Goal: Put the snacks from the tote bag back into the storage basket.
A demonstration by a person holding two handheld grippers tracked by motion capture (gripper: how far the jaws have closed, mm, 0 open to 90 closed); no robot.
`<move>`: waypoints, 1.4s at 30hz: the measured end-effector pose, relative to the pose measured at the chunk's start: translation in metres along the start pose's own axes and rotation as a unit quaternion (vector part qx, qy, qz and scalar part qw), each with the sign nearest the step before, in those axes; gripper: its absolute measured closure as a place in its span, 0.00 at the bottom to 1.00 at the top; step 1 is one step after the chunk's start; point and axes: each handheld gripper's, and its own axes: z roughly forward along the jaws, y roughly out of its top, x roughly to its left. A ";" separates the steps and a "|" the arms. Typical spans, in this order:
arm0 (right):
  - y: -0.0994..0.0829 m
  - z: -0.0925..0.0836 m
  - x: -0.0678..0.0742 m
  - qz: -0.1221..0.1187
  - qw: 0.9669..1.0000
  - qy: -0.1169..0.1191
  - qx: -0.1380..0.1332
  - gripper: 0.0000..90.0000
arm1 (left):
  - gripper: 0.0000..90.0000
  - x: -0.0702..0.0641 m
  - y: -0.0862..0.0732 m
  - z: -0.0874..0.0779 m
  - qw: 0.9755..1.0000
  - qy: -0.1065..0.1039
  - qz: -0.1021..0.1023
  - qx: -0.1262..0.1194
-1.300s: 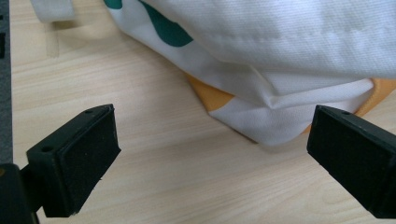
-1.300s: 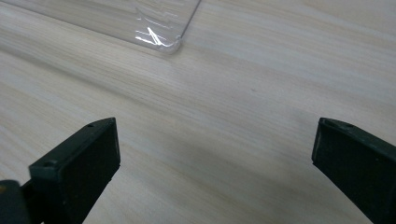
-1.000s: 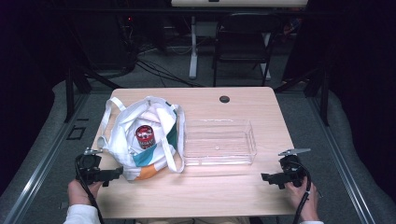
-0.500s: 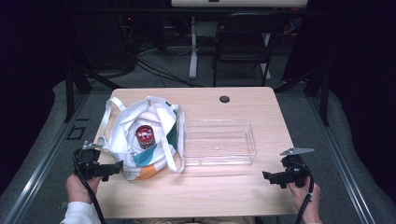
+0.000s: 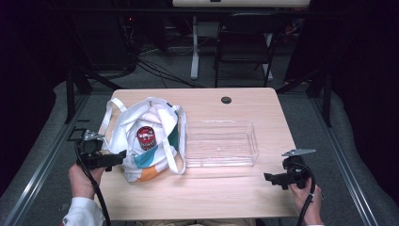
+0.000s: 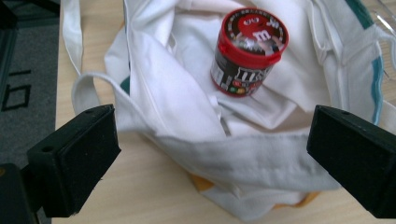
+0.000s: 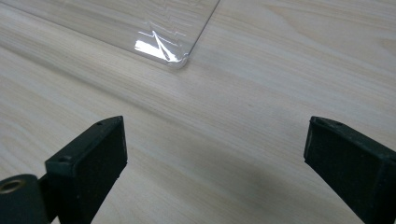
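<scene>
A white tote bag with teal and orange patches lies open on the left of the wooden table. Inside it stands a dark candy jar with a red lid. My left gripper hovers at the bag's near left edge, open. In the left gripper view its jaws straddle the bag's rim, and the jar sits beyond them. My right gripper stays near the front right over bare wood, open. Its jaws have just been closing a little with nothing between them.
A clear plastic tray sits mid-table to the right of the bag; its near corner shows in the right gripper view. A black round plug marks the far edge. A chair and cables stand behind the table.
My left gripper has risen and edged toward the bag. The right hand has stayed put.
</scene>
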 end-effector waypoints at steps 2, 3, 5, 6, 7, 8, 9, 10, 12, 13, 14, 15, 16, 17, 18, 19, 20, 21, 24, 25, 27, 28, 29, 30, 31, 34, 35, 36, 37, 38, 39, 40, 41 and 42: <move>0.000 0.001 0.000 -0.003 1.000 0.003 0.005 0.06 | 0.02 -0.002 0.006 0.003 1.000 0.000 0.006 -0.002; 0.000 0.001 0.001 -0.002 1.000 0.003 0.003 0.06 | 0.01 -0.002 0.006 0.003 1.000 0.000 0.006 -0.002; -0.001 0.001 0.001 -0.001 1.000 0.006 0.004 0.06 | 0.01 -0.005 0.015 0.006 1.000 -0.004 0.008 -0.006; -0.001 0.002 0.001 -0.001 1.000 0.007 0.005 0.06 | 0.00 -0.006 0.017 0.007 1.000 -0.006 0.011 -0.007; -0.001 0.002 0.001 -0.001 1.000 0.007 0.005 0.06 | 0.00 -0.007 0.019 0.008 1.000 -0.007 0.012 -0.008; -0.001 0.002 0.001 0.001 1.000 0.009 0.005 0.06 | 0.00 -0.008 0.022 0.009 1.000 -0.008 0.014 -0.009; -0.001 0.002 0.000 0.000 1.000 0.009 0.007 0.06 | 0.00 -0.008 0.024 0.010 1.000 -0.010 0.015 -0.009; -0.001 0.002 0.000 0.000 1.000 0.009 0.007 0.06 | 0.00 -0.008 0.024 0.010 1.000 -0.010 0.015 -0.009; -0.002 0.002 0.000 0.002 1.000 0.006 0.007 0.06 | 0.00 -0.010 0.027 0.012 1.000 -0.013 0.017 -0.009; -0.002 0.002 -0.001 0.004 1.000 0.007 0.005 0.06 | 0.00 -0.011 0.030 0.014 1.000 -0.015 0.020 -0.009; -0.002 0.002 -0.001 0.004 1.000 0.004 0.005 0.06 | 0.00 -0.012 0.031 0.015 1.000 -0.015 0.022 -0.009; -0.001 0.002 -0.002 0.003 1.000 0.006 0.006 0.06 | 0.00 -0.012 0.033 0.016 1.000 -0.016 0.023 -0.009; -0.001 0.002 -0.002 0.003 1.000 0.006 0.007 0.06 | 0.00 -0.013 0.034 0.017 1.000 -0.013 0.025 -0.009; -0.002 0.003 -0.001 0.004 1.000 0.006 0.006 0.07 | 0.00 -0.013 0.035 0.019 1.000 -0.015 0.025 -0.011; -0.002 0.003 -0.001 0.004 1.000 0.006 0.006 0.07 | 0.00 -0.013 0.035 0.019 1.000 -0.015 0.025 -0.011; -0.002 0.002 -0.001 0.000 1.000 0.010 0.008 0.07 | 0.00 -0.013 0.038 0.022 0.999 -0.017 0.028 -0.009; -0.002 0.002 0.000 -0.001 1.000 0.009 0.008 0.07 | 0.00 -0.014 0.040 0.023 0.999 -0.018 0.029 -0.009; -0.002 0.001 0.000 0.000 1.000 0.011 0.006 0.07 | 0.00 -0.014 0.041 0.025 0.999 -0.019 0.030 -0.009; -0.003 0.002 0.000 0.002 1.000 0.006 0.005 0.07 | 0.00 -0.017 0.046 0.029 0.999 -0.023 0.032 -0.009; -0.003 0.002 -0.001 0.003 1.000 0.008 0.007 0.07 | 0.00 -0.017 0.048 0.030 0.999 -0.024 0.032 -0.008; -0.003 0.002 -0.001 0.004 1.000 0.008 0.009 0.07 | 0.00 -0.018 0.051 0.033 0.999 -0.026 0.033 -0.006; -0.003 0.002 -0.001 0.004 1.000 0.008 0.009 0.07 | 0.00 -0.018 0.052 0.035 0.999 -0.028 0.034 -0.004; -0.003 0.002 -0.001 0.004 1.000 0.008 0.009 0.07 | 0.00 -0.018 0.052 0.035 0.999 -0.028 0.034 -0.004; -0.003 0.002 0.000 0.004 1.000 0.008 0.007 0.07 | 0.00 -0.019 0.054 0.039 0.999 -0.030 0.034 0.000; -0.003 0.002 0.000 0.005 1.000 0.009 0.006 0.07 | 0.00 -0.020 0.056 0.041 0.999 -0.031 0.038 0.004; -0.003 0.003 0.000 0.004 1.000 0.009 0.010 0.07 | 0.00 -0.023 0.059 0.046 0.999 -0.030 0.042 0.009; -0.003 0.003 0.000 0.004 1.000 0.009 0.010 0.07 | 0.00 -0.023 0.061 0.048 0.998 -0.034 0.042 0.012; -0.003 0.003 0.000 0.005 1.000 0.009 0.010 0.07 | 0.00 -0.024 0.062 0.049 0.998 -0.033 0.043 0.011; -0.003 0.003 0.000 0.005 1.000 0.010 0.010 0.07 | 0.00 -0.024 0.063 0.051 0.998 -0.033 0.046 0.013; -0.003 0.003 0.000 0.005 1.000 0.010 0.010 0.07 | 0.00 -0.024 0.063 0.051 0.998 -0.033 0.046 0.013; -0.003 0.003 0.000 0.004 1.000 0.009 0.011 0.07 | 0.00 -0.026 0.065 0.055 0.998 -0.035 0.047 0.017; -0.004 0.003 0.000 0.004 1.000 0.009 0.011 0.07 | 0.00 -0.026 0.066 0.056 0.998 -0.036 0.047 0.021; -0.003 0.003 0.000 0.004 1.000 0.009 0.012 0.07 | 0.00 -0.027 0.067 0.059 0.998 -0.036 0.049 0.022; -0.003 0.003 0.000 0.004 1.000 0.009 0.012 0.07 | 0.00 -0.027 0.067 0.059 0.998 -0.036 0.049 0.022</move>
